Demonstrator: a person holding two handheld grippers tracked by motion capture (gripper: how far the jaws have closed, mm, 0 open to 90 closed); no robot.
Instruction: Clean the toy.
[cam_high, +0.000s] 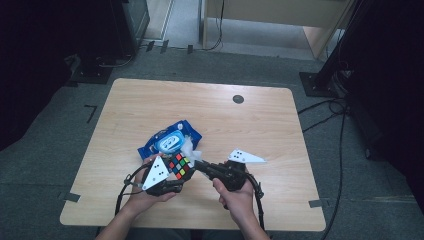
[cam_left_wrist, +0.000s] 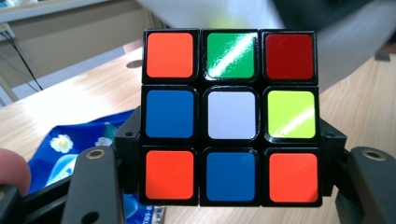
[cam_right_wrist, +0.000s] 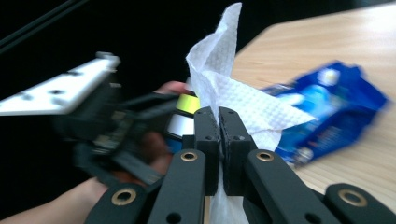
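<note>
A wooden counter (cam_high: 250, 130) stood on grey carpet. The left hand-held gripper (cam_high: 172, 182) clamped a Rubik's cube (cam_left_wrist: 231, 116); at its 3 o'clock, the right hand-held gripper (cam_right_wrist: 219, 126) pinched a white wipe (cam_right_wrist: 233, 93).

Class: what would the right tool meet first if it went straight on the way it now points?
Probably the cube held in the left tool. The right tool, shut on a wipe, points at it from close by; the exact gap is unclear.
</note>
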